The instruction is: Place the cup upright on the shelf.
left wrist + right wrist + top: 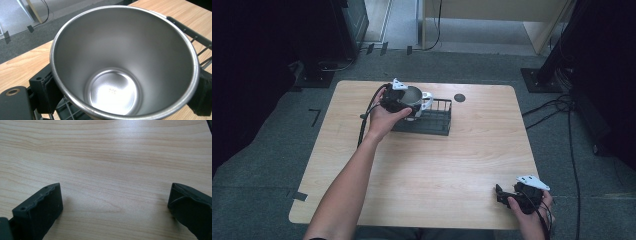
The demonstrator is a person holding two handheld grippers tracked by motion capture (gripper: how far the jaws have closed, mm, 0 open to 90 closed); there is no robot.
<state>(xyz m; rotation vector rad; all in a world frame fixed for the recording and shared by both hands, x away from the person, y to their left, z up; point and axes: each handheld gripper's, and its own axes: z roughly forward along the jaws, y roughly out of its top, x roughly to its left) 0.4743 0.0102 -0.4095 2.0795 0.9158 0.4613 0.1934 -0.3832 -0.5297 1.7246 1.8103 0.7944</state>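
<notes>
The wooden table (422,165) carries a black wire rack (432,120) near its far edge. Over the rack's left end the left gripper (404,102) clamps a steel cup (125,62) between its jaws, mouth up. Well away from the rack, the right gripper (504,194) rests wide open, holding nothing

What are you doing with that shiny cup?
A person is holding a two-jaw gripper in each hand. The left gripper has its jaws clamped on a stainless steel cup, holding it over the left end of a black wire rack at the far side of the wooden table. The cup is empty. The right gripper waits open above bare table at the near right corner.
</notes>
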